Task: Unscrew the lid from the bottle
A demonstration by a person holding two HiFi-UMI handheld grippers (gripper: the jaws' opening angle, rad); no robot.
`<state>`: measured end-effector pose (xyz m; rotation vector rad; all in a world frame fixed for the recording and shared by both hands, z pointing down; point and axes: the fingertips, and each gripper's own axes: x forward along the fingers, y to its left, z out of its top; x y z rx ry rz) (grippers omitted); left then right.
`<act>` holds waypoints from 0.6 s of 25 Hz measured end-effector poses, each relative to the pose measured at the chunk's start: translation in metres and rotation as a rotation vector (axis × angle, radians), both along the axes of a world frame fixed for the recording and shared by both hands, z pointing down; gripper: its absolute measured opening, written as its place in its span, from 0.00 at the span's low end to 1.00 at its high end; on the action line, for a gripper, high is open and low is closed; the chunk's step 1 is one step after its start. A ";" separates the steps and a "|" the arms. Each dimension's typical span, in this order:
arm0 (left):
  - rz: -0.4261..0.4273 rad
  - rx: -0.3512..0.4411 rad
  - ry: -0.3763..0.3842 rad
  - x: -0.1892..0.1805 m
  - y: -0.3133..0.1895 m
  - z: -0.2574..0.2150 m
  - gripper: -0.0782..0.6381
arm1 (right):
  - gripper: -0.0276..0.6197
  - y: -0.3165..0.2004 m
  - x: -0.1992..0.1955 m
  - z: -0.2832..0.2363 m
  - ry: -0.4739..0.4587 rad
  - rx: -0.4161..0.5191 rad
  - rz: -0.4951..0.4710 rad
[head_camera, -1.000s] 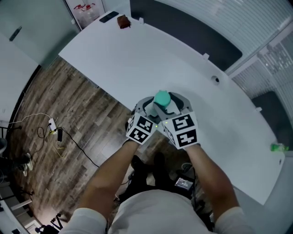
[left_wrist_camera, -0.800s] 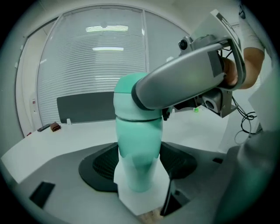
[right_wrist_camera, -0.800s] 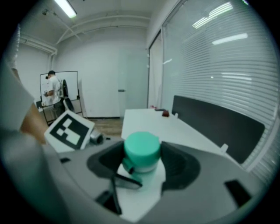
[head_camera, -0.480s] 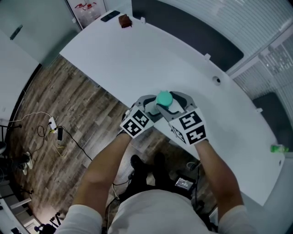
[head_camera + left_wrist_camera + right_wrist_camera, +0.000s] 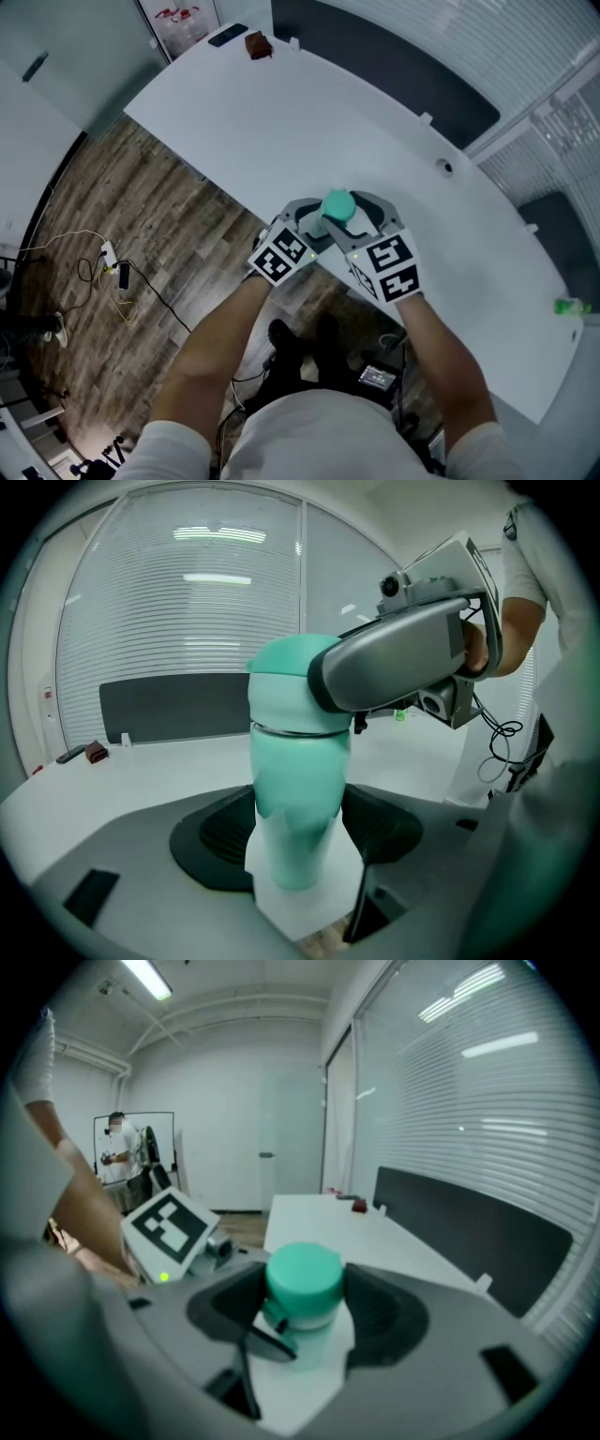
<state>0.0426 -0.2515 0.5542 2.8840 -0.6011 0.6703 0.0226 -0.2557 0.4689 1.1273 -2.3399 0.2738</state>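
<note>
With my left tool (image 5: 298, 834) clamped on the mint-green plastic bottle (image 5: 298, 780) and my right tool (image 5: 305, 1305) pinching its round mint-green lid (image 5: 303, 1274), a weak left grip would let both spin together.

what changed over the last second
The right gripper swung its back end rightward, away from the left gripper, turning on the lid. Both stay clamped, left on the bottle, which stands in the same spot at the table edge.

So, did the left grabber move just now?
Yes, slightly. In the head view the left gripper has swung its marker cube left, round the bottle it grips. The lid sits unmoved against the hole in the table.
</note>
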 end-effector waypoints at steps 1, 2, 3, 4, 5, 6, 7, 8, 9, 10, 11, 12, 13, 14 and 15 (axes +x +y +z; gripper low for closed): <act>-0.002 -0.001 0.001 0.000 0.000 0.000 0.52 | 0.48 0.001 0.000 0.000 0.003 0.001 0.003; -0.003 -0.002 0.001 0.000 0.000 0.000 0.52 | 0.48 0.001 0.001 -0.001 0.003 0.004 0.005; -0.004 -0.003 0.001 0.000 0.001 -0.001 0.52 | 0.48 0.001 0.001 -0.002 0.000 0.008 0.007; -0.006 -0.004 0.001 0.001 0.001 -0.001 0.52 | 0.48 0.001 0.001 -0.004 -0.006 0.013 0.009; -0.007 -0.005 0.002 0.001 0.001 0.000 0.52 | 0.48 0.000 0.002 -0.007 -0.014 0.019 0.012; -0.008 -0.006 0.002 0.001 0.000 0.000 0.52 | 0.47 0.000 0.002 -0.010 -0.021 0.028 0.015; -0.009 -0.007 0.004 0.001 0.000 0.000 0.52 | 0.48 -0.001 0.001 -0.014 -0.025 0.037 0.016; -0.011 -0.008 0.005 0.001 0.000 0.000 0.52 | 0.48 -0.001 0.001 -0.017 -0.026 0.042 0.016; -0.013 -0.010 0.007 0.000 0.000 -0.001 0.52 | 0.48 -0.001 0.000 -0.019 -0.026 0.043 0.014; -0.015 -0.012 0.007 -0.001 0.000 -0.001 0.52 | 0.48 -0.001 -0.001 -0.019 -0.025 0.041 0.013; -0.016 -0.014 0.007 -0.001 0.001 -0.001 0.52 | 0.48 -0.001 -0.001 -0.019 -0.025 0.037 0.014; -0.016 -0.016 0.006 -0.001 0.001 -0.002 0.52 | 0.48 0.000 -0.001 -0.019 -0.027 0.032 0.016; -0.014 -0.017 0.004 -0.001 0.001 -0.002 0.52 | 0.48 0.000 0.000 -0.019 -0.030 0.029 0.019; -0.012 -0.018 0.002 -0.001 0.001 -0.002 0.52 | 0.48 0.000 0.000 -0.019 -0.033 0.027 0.021; -0.010 -0.018 0.002 -0.001 0.001 -0.002 0.52 | 0.48 0.000 0.001 -0.018 -0.034 0.026 0.022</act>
